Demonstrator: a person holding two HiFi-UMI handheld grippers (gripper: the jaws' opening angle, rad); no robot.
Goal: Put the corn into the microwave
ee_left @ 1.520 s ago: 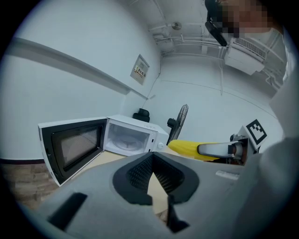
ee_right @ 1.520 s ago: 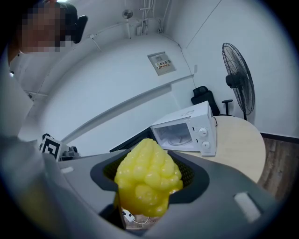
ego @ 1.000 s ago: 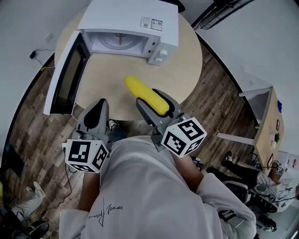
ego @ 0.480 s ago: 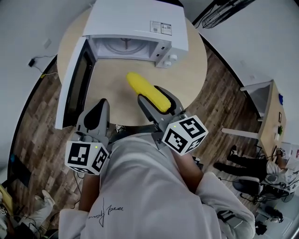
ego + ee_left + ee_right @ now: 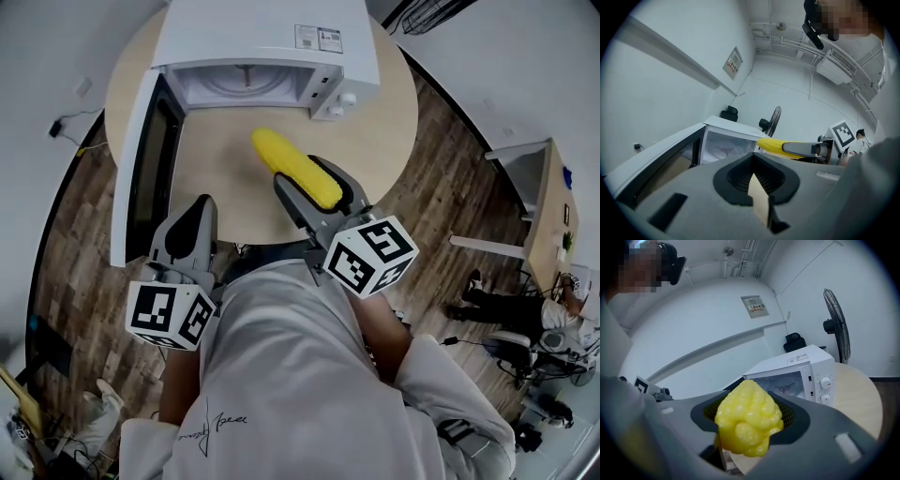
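Right gripper view: right hand-held gripper (image 5: 749, 437) grips corn (image 5: 747, 411); left hand-held gripper (image 5: 757, 185) closed, empty.

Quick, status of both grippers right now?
Left gripper: shut, nothing between its jaws.
Right gripper: closed on the corn.
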